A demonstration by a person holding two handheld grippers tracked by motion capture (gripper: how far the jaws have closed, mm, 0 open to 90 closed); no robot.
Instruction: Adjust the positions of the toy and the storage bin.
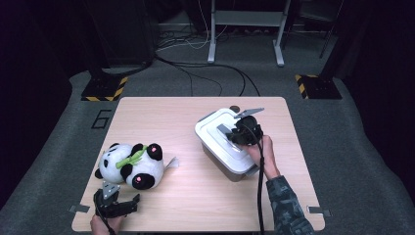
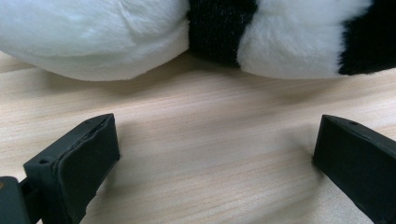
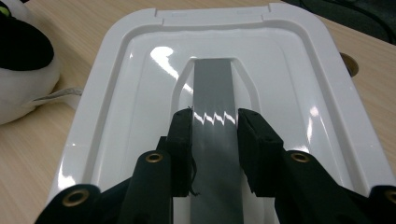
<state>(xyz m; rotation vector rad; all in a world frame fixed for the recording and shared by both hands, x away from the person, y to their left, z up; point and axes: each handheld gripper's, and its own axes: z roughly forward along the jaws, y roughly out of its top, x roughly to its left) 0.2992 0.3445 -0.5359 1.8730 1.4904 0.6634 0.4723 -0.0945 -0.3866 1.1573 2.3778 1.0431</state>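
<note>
The wooden surface [image 1: 205, 196] carries a white lidded storage box [image 1: 225, 142] on the right tool's side and a plush panda [image 1: 131, 165] just ahead of the left tool. The box lies directly under the right tool [image 3: 214, 122], its white lid [image 3: 140, 56] still seated on the grey base, and along the middle of the lid runs a grey handle strip [image 3: 214, 84] whose long axis points straight away from that tool, in line with its jaws. Those jaws stand one on each side of the strip, close against its edges, so I judge them clamped on it or very nearly so (a sliver of gap on either side cannot be ruled out). That makes the right hand [image 1: 260, 154] the one placed for lifting the lid, and the lift should go straight up, across the strip's length. The left tool [image 2: 215, 154] rests low near the surface's near edge with its jaws spread wide apart on nothing, the panda's white and black fur lying just beyond its tips, not touching.
</note>
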